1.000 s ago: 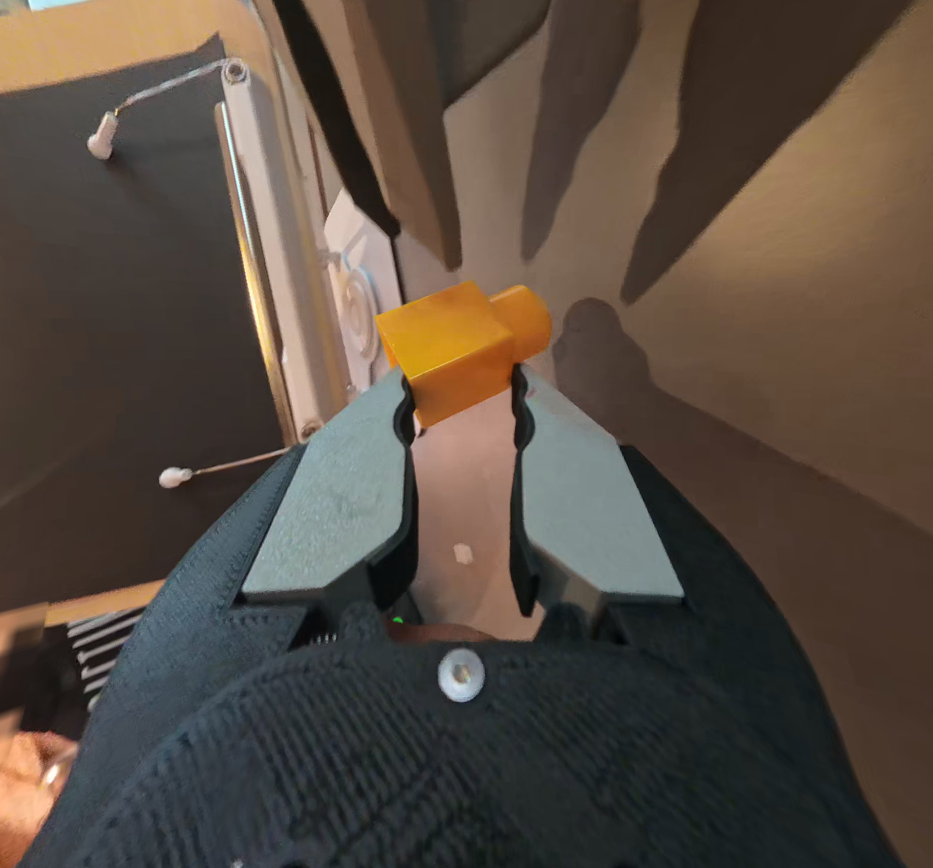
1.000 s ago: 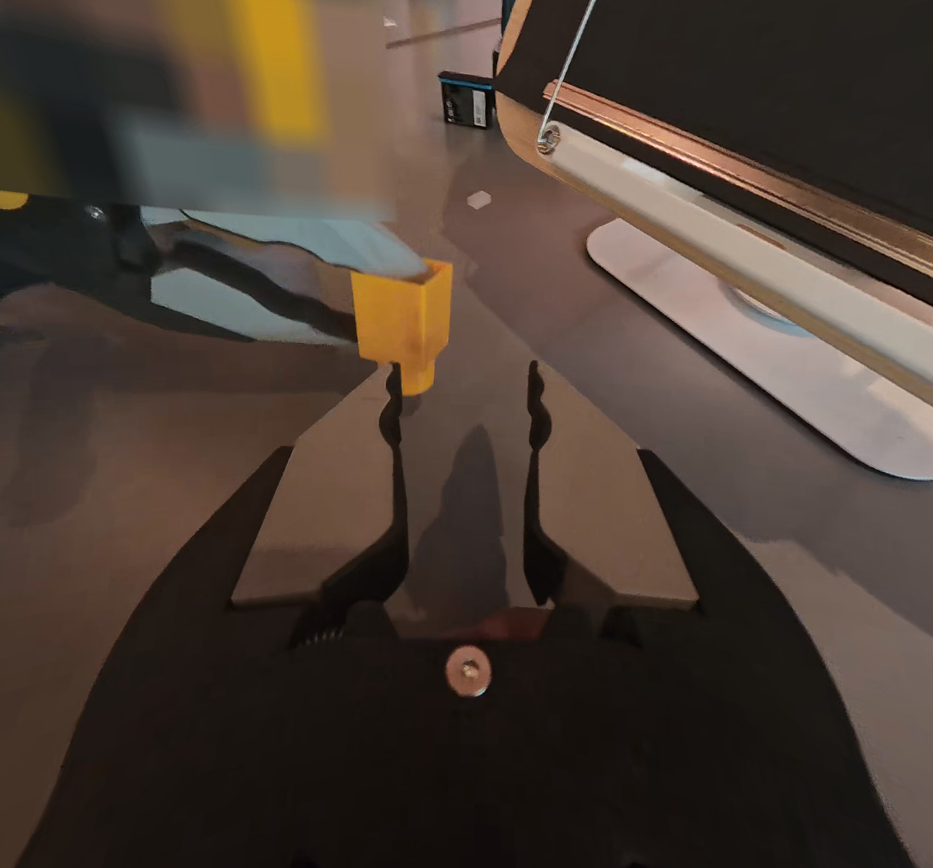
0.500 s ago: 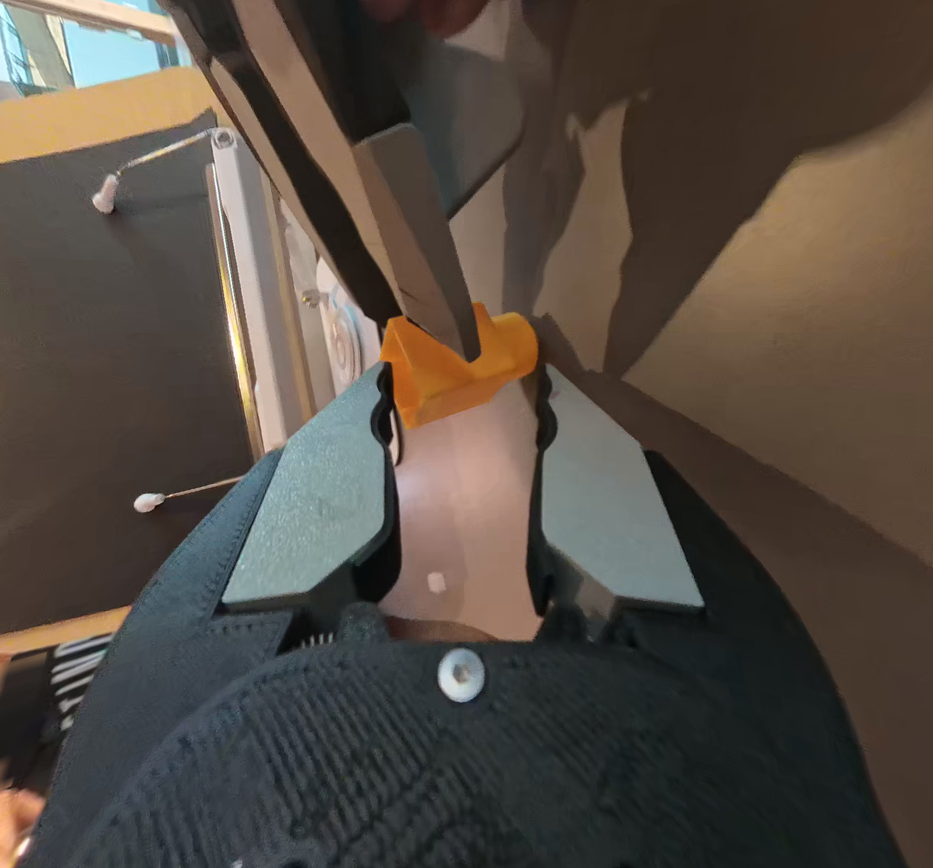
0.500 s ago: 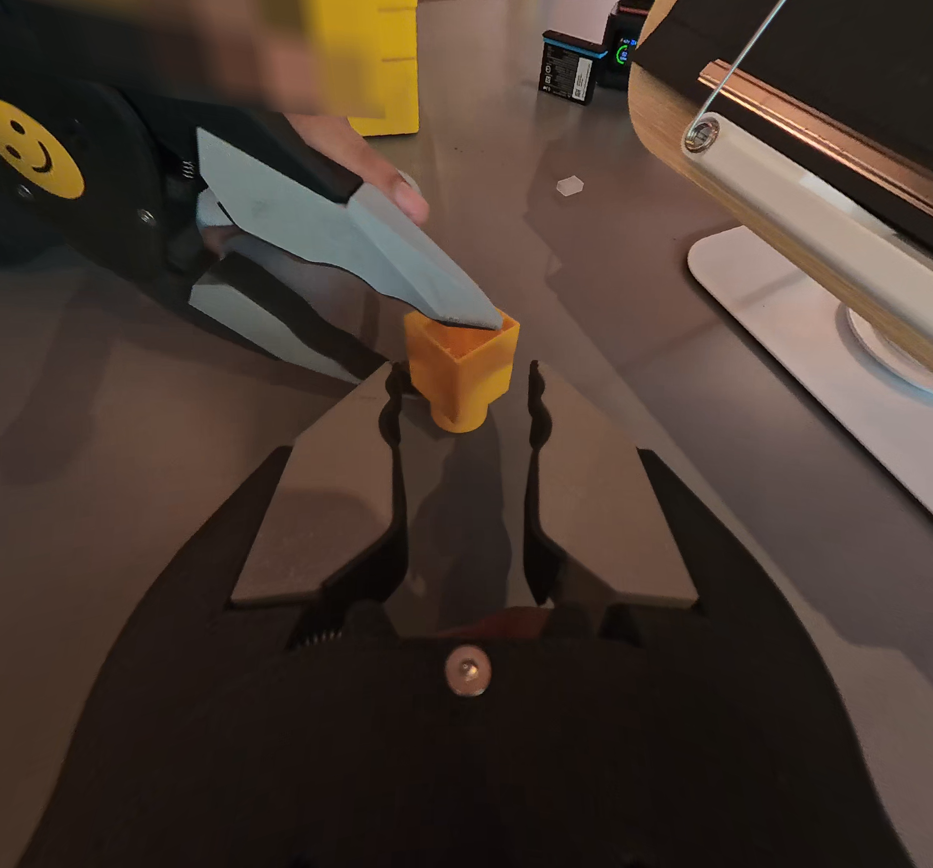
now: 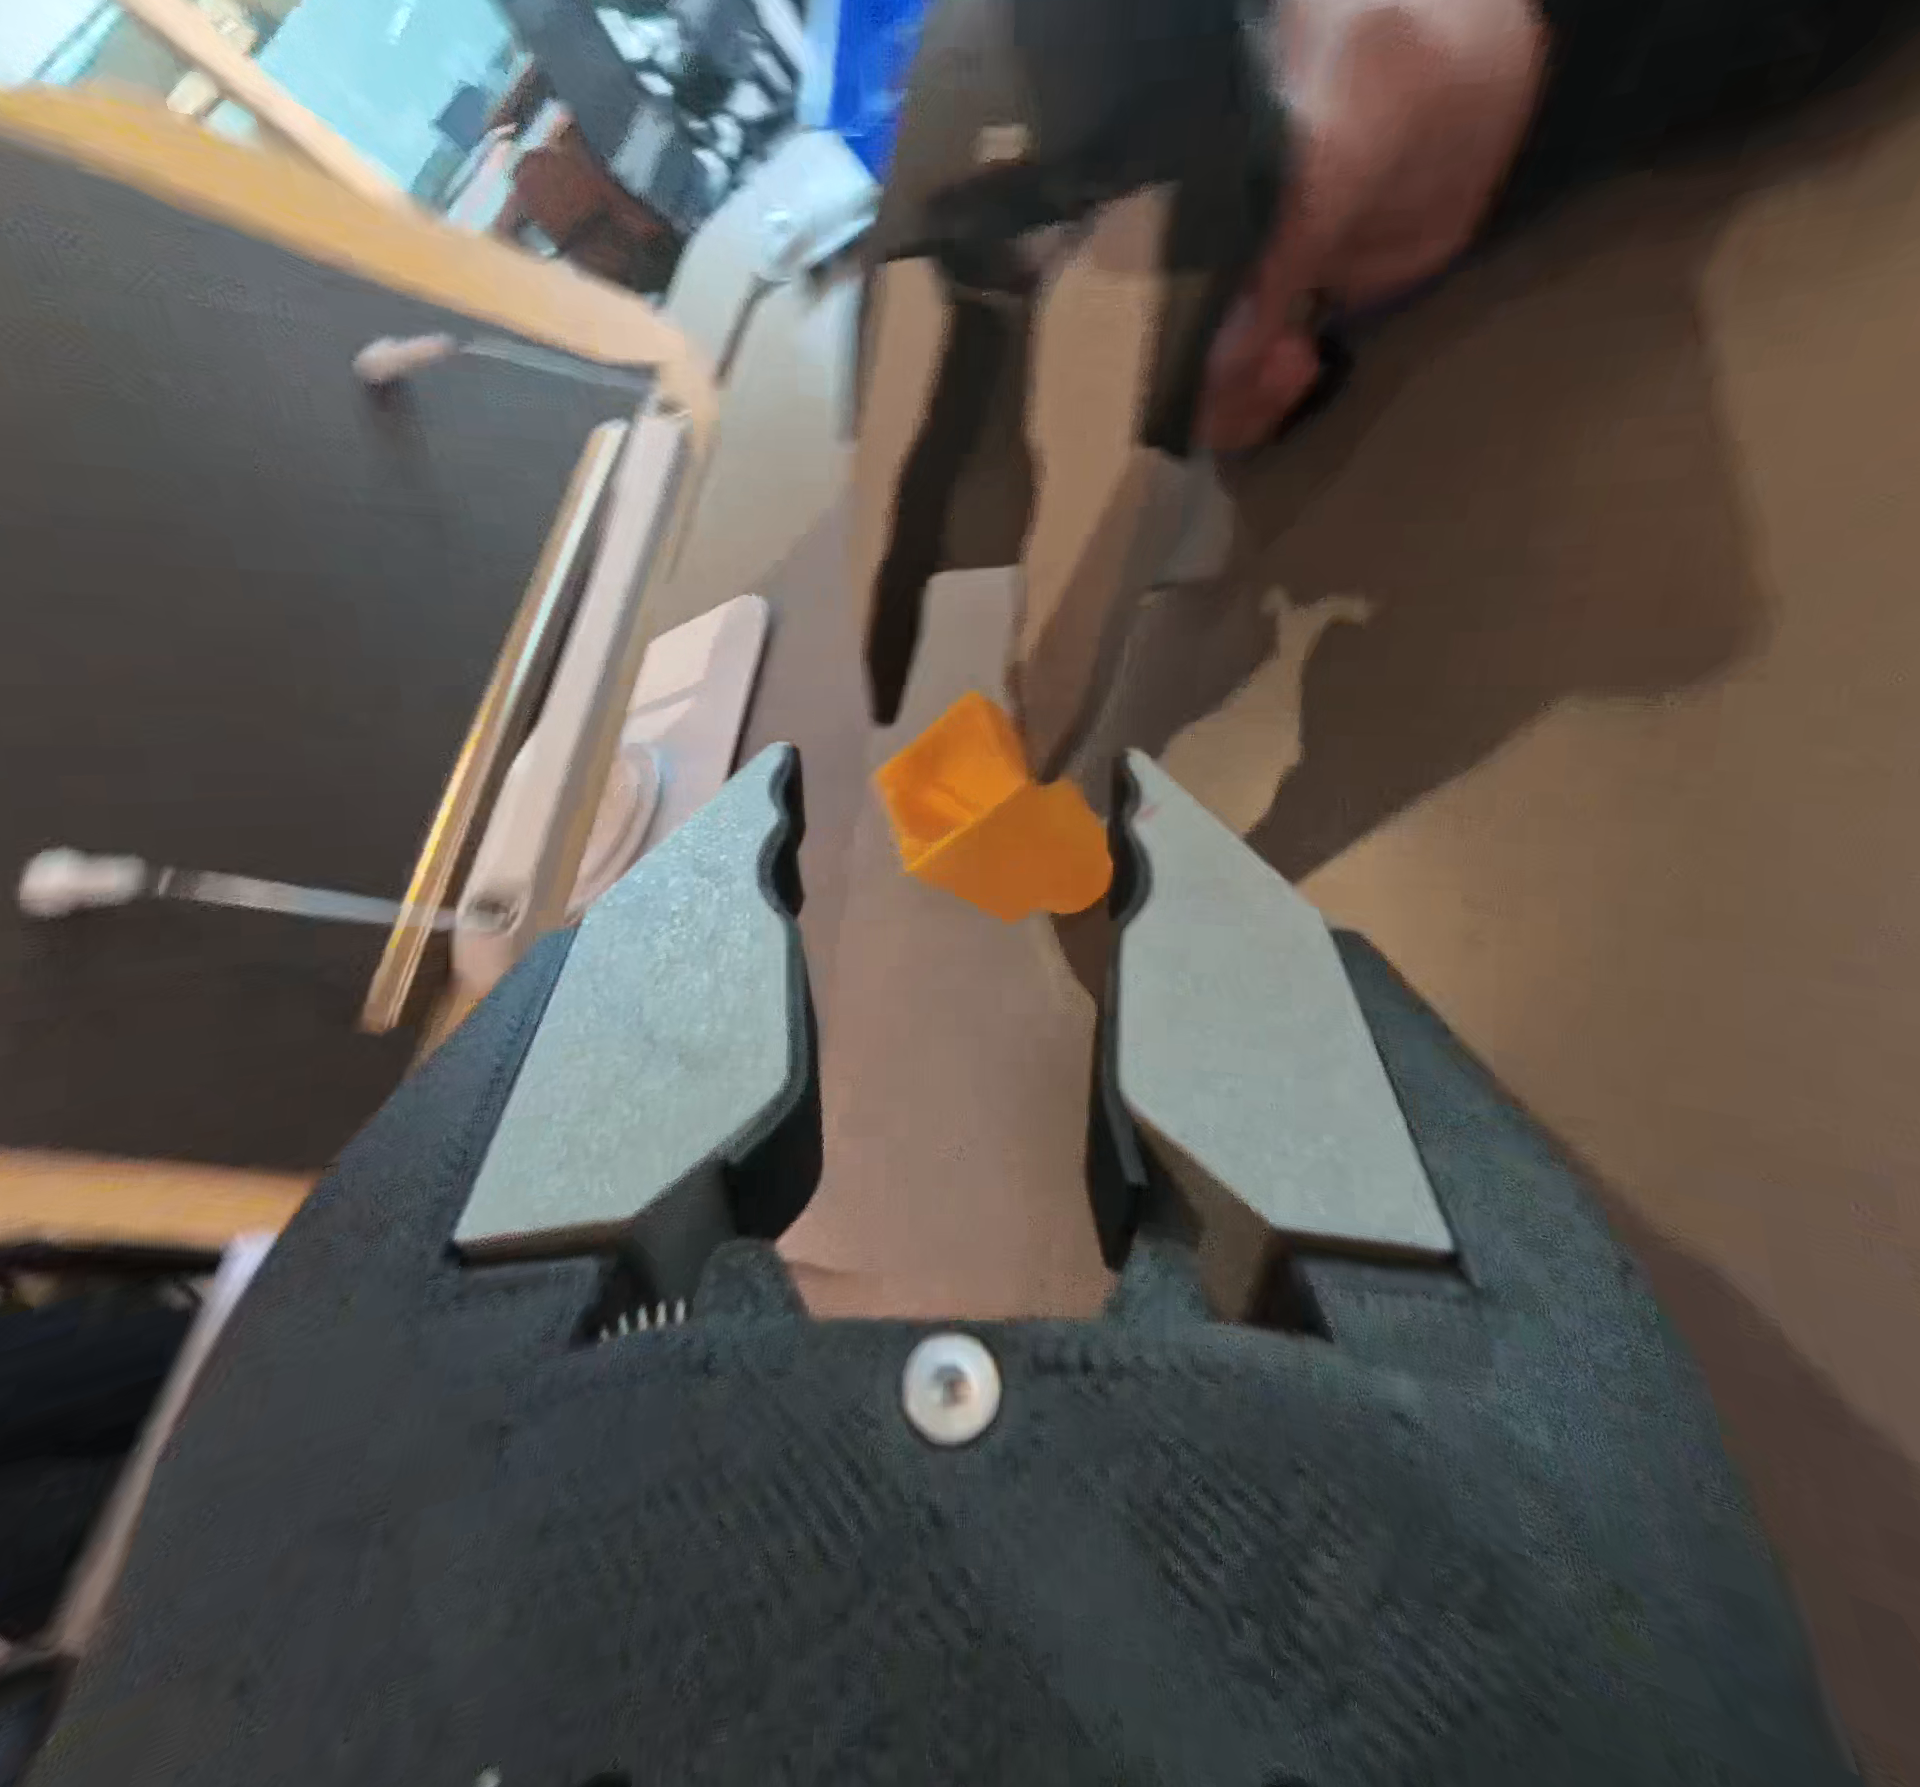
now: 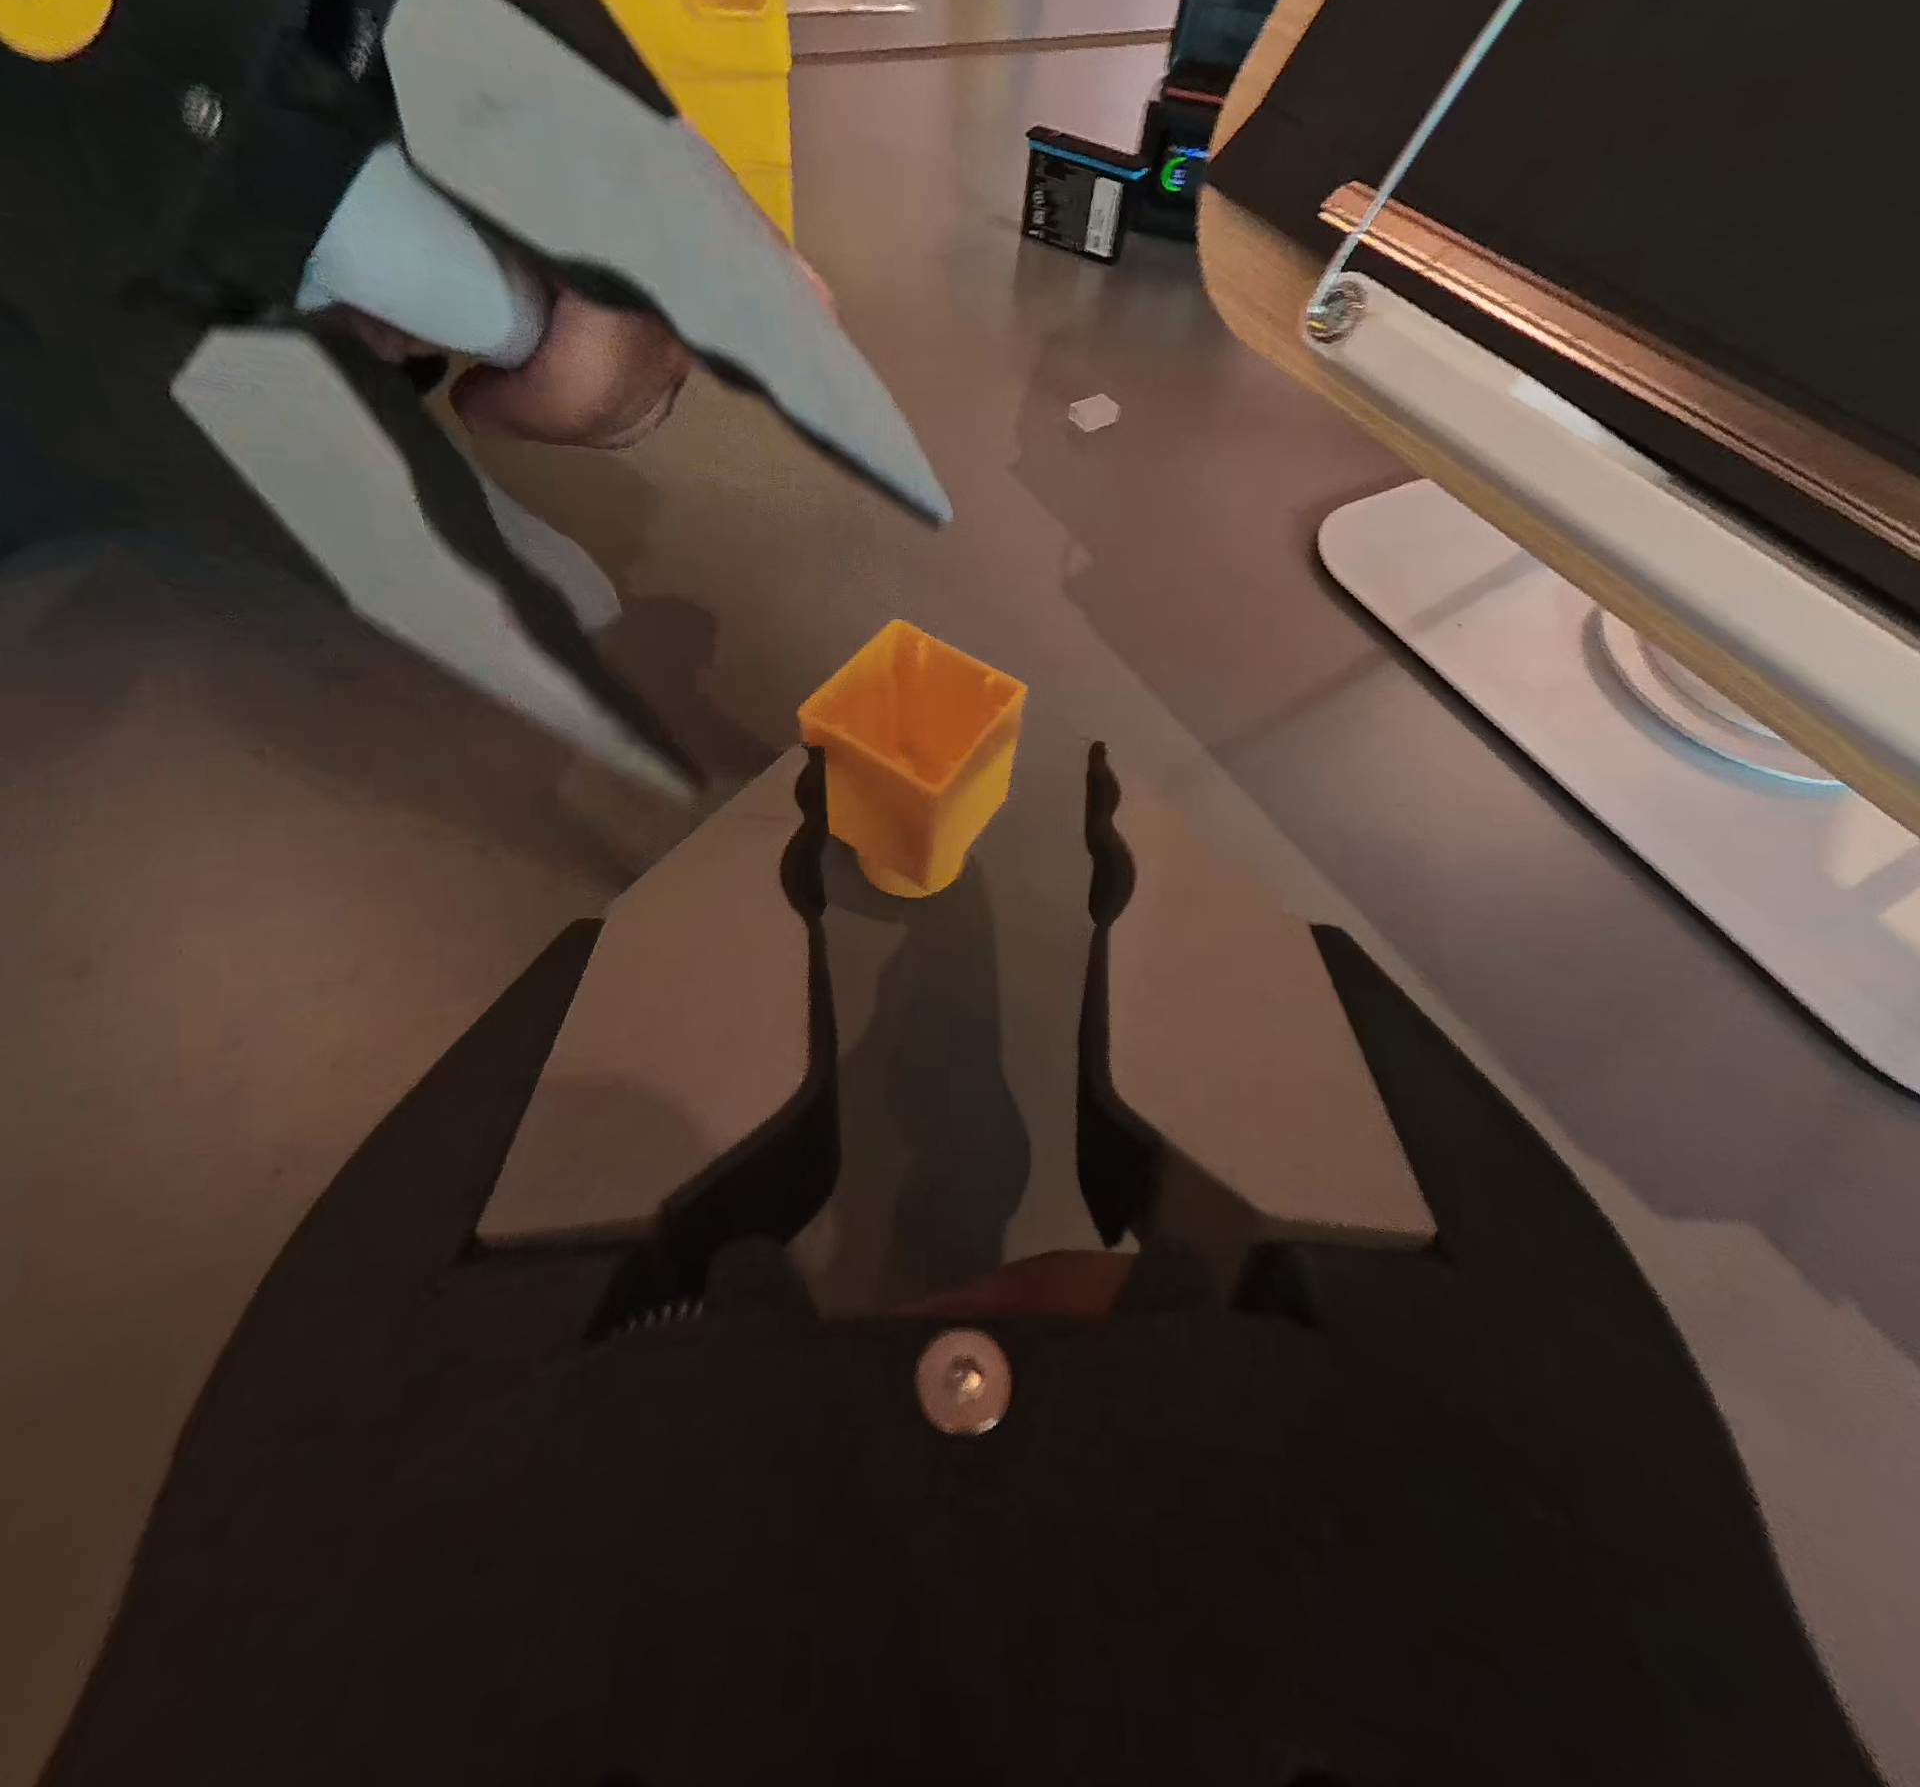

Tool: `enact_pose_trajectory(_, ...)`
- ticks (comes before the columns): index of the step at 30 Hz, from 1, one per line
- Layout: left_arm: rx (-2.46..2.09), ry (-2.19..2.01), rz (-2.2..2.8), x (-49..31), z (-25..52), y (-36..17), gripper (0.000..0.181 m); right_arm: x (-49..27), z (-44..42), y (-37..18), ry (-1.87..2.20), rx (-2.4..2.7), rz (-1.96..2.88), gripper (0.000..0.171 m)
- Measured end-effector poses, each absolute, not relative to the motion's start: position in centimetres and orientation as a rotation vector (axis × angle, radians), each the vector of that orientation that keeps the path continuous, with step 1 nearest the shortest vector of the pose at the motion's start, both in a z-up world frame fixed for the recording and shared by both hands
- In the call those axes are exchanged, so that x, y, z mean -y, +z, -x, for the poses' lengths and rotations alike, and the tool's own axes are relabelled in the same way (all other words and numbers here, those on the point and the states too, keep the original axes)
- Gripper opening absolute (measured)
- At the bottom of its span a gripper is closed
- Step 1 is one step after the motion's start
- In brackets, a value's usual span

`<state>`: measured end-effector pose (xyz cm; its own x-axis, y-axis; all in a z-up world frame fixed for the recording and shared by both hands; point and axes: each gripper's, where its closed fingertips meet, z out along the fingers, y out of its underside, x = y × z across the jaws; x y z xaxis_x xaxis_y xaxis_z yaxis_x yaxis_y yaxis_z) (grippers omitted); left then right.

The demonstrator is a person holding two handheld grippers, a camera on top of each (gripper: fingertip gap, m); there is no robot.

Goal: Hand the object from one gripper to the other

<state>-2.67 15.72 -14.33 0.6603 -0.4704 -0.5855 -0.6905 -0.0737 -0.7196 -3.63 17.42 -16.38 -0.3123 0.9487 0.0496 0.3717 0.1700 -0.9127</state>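
The orange cup point(image 6: 912, 766) stands mouth-up between the spread-apart tips of the right claw point(image 6: 951, 807), nearer it than the released left claw point(image 5: 956, 838).

Orange cup-shaped piece point(image 6: 914, 761): matt plastic, faint layer lines, hollow square top.
Left claw point(image 5: 956, 844): fingers point(image 5: 675, 1010) faced with rough, grainy grey plates; black body coarse, woven-looking print texture; bright metal screw point(image 5: 951, 1389) at centre.
Right claw point(image 6: 951, 823): same matt black body, grey plates duller in shade.
Tabletop point(image 6: 1195, 698): smooth, semi-gloss grey-brown, soft reflections.
Board point(image 6: 1662, 75): matt black face, pale wood edge.
Stand base point(image 6: 1558, 750): smooth white, satin.
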Motion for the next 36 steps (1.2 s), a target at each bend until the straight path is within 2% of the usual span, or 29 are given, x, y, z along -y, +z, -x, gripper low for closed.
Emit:
enact_pose_trajectory(3,-0.592,0.134,1.726,-17.2,7.1,-12.6,0.046,-19.1,3.7,-16.1,1.071,1.723,1.278,0.048)
enact_pose_trajectory(5,-0.353,0.135,1.712,-18.1,10.5,-12.3,0.029,-20.4,3.7,-15.9,1.020,1.671,1.288,0.048)
enact_pose_trajectory(6,-0.286,0.134,1.715,-18.4,11.7,-12.7,0.030,-21.0,3.7,-15.8,0.993,1.646,1.297,0.048)
enact_pose_trajectory(12,-0.081,0.022,1.684,-18.5,15.1,-12.1,0.012,-23.4,3.9,-15.6,0.941,1.559,1.336,0.046)
enact_pose_trajectory(17,-0.090,0.141,1.722,-19.2,15.9,-12.7,0.008,-25.0,4.3,-15.0,0.955,1.477,1.361,0.046)
enact_pose_trajectory(19,-0.040,0.231,1.685,-19.0,16.9,-12.2,0.000,-26.0,4.2,-14.6,0.936,1.419,1.376,0.047)
enact_pose_trajectory(27,0.176,0.246,1.556,-17.1,19.6,-10.6,0.000,-26.3,3.5,-14.6,0.797,1.363,1.377,0.043)
enact_pose_trajectory(36,0.178,0.167,1.563,-16.2,17.6,-10.7,0.000,-24.8,2.9,-14.0,0.917,1.308,1.415,0.046)
